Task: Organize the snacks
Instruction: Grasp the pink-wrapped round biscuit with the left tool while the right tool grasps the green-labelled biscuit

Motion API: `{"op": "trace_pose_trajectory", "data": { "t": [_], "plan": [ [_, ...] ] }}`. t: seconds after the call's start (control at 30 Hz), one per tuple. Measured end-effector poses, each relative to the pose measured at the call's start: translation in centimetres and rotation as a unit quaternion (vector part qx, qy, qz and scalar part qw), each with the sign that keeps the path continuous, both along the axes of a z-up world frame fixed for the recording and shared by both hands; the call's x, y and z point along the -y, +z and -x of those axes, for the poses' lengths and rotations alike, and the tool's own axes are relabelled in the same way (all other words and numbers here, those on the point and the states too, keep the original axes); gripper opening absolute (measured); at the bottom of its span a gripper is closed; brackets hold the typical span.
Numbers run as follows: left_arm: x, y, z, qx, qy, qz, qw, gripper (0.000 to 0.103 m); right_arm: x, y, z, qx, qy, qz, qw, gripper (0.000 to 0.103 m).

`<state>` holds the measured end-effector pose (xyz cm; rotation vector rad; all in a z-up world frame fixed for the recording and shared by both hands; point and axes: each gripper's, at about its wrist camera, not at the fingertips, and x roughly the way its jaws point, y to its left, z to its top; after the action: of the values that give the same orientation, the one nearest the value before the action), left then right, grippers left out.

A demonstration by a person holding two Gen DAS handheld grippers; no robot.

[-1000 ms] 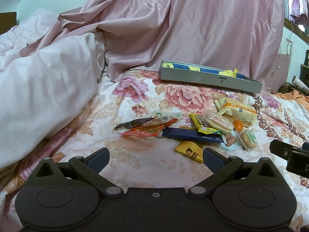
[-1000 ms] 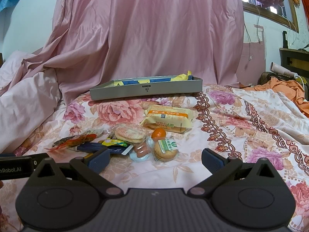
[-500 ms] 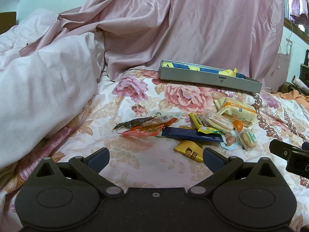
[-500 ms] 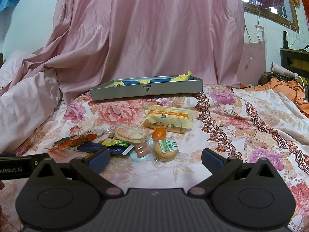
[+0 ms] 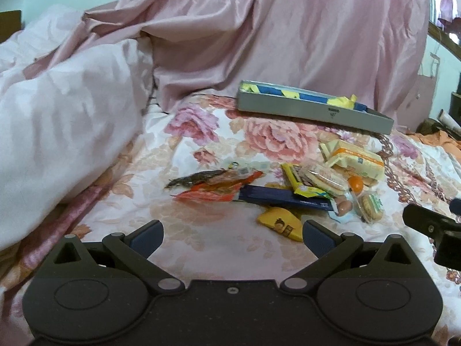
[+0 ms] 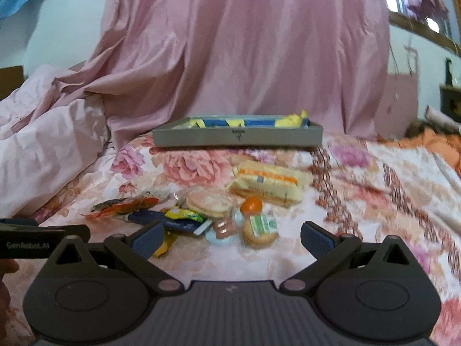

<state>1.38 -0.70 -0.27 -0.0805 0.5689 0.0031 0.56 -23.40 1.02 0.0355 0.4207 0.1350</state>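
Observation:
A heap of wrapped snacks lies on the floral bedsheet (image 5: 219, 132): an orange-red packet (image 5: 213, 190), a dark blue bar (image 5: 282, 197), a yellow pouch (image 5: 281, 223), round biscuits (image 5: 322, 177), a yellow-orange pack (image 5: 355, 160) and a small orange fruit (image 5: 356, 184). A grey tray (image 5: 311, 109) holding blue and yellow packets stands behind them. My left gripper (image 5: 232, 236) is open and empty, short of the heap. My right gripper (image 6: 232, 236) is open and empty, just in front of a round cake (image 6: 259, 230) and the heap. The tray also shows in the right wrist view (image 6: 239, 137).
A pale pink quilt (image 5: 57, 132) is piled at the left. A pink satin sheet (image 5: 288, 34) hangs behind the tray. Orange cloth (image 6: 432, 141) lies at the far right. The right gripper's body (image 5: 432, 225) shows at the left view's right edge.
My right gripper has moved forward and swung right, so the heap and tray sit nearer and more central; its view is blurred. My left gripper has barely moved.

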Motion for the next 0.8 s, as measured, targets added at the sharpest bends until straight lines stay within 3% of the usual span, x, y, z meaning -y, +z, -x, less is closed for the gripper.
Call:
{"op": "trace_pose_trajectory", "data": {
  "t": [0.3,0.8],
  "plan": [
    [1.4,-0.9,-3.5,-0.037,-0.051,0.001,0.998,0.102,1.4,-0.5,-2.7,-0.001,0.046,0.056,0.997,0.103],
    [3.8,-2.0,-9.4,-0.071,-0.144,-0.015,0.987,0.102,3.1,-4.0,-8.5,-0.07,0.054,0.053,0.995,0.103]
  ]
}}
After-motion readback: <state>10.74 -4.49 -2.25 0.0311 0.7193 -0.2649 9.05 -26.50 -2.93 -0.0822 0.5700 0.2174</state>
